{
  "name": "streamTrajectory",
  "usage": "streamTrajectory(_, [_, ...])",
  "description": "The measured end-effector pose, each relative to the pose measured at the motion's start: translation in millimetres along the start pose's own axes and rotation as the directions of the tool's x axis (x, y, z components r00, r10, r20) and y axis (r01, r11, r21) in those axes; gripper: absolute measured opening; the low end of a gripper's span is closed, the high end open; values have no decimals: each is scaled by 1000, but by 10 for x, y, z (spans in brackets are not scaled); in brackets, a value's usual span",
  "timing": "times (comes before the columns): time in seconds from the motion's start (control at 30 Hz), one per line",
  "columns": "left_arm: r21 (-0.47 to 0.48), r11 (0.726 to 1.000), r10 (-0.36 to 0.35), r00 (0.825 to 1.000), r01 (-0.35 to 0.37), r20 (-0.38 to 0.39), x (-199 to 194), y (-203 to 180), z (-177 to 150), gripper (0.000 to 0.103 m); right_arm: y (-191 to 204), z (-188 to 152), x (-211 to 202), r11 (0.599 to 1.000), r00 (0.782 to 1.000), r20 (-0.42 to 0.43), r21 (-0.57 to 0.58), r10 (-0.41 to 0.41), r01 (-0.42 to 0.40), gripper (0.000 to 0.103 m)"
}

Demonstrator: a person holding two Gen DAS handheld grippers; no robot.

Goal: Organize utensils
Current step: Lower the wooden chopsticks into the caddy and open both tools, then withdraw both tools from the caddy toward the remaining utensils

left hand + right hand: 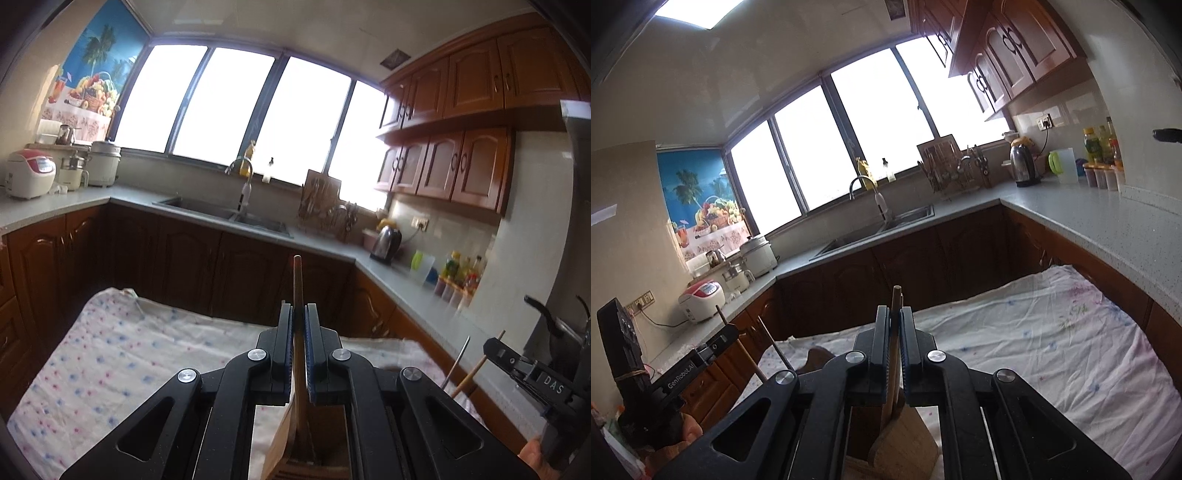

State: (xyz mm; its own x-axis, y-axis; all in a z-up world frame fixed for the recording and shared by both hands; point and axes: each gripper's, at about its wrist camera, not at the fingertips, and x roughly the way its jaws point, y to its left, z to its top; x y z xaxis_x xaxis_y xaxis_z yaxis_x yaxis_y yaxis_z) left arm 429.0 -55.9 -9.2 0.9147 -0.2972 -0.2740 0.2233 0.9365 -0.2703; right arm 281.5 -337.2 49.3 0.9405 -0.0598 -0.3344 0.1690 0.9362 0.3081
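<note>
Kitchen scene, and you've got both tongs busy over the cloth-covered counter (110, 350). Your left tongs (298, 314) are clamped on a reddish wooden utensil handle (297, 280) that pokes up past the fingertips, and the wider flat end of it hangs down below the jaws, right over a wooden utensil holder (295, 467) at the bottom edge of the left wrist view. Can't tell whether the flat end is touching the holder or just above it.

Your right tongs (894, 317) are squeezed together on a paler wooden handle (896, 295) too, with what looks like a second thin stick just beside it in the same grip, though that part is hard to make out. Below the jaws there's a broad wooden end sitting at or in a bamboo block holder (905, 439) standing on the cloth.

From each camera you can see the other tongs off to the side: in the left view the right ones are at the far right with a thin metal rod (458, 360) and a wooden stick (478, 367) angled up beside them.

Background is the usual stuff: sink (225, 214) with a faucet (243, 177) under the big window (236, 107), electric kettle (386, 240) and bottles (461, 269) along the right side, rice cooker (31, 173) on the left.
</note>
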Motion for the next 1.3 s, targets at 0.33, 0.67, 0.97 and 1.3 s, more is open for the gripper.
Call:
streamTrajectory(0.33, [19,1000,-9,999,10,-36,-239,172,282,4,19,61,39,1000,999,-46,-1,-5,5,5])
streamTrajectory(0.67, [1,1000,9,998,-9,-61,-303,233,287,23,-15,93,-46,999,999,-39,32,28,-27,50])
streamTrajectory(0.97, [-10,999,47,998,-48,-49,-583,243,239,73,-23,122,-290,997,998,-9,55,60,-60,79])
streamTrajectory(1.3, [-2,996,88,992,-89,-93,-1179,241,171,93,-56,-94,-778,997,998,-29,47,55,-54,90])
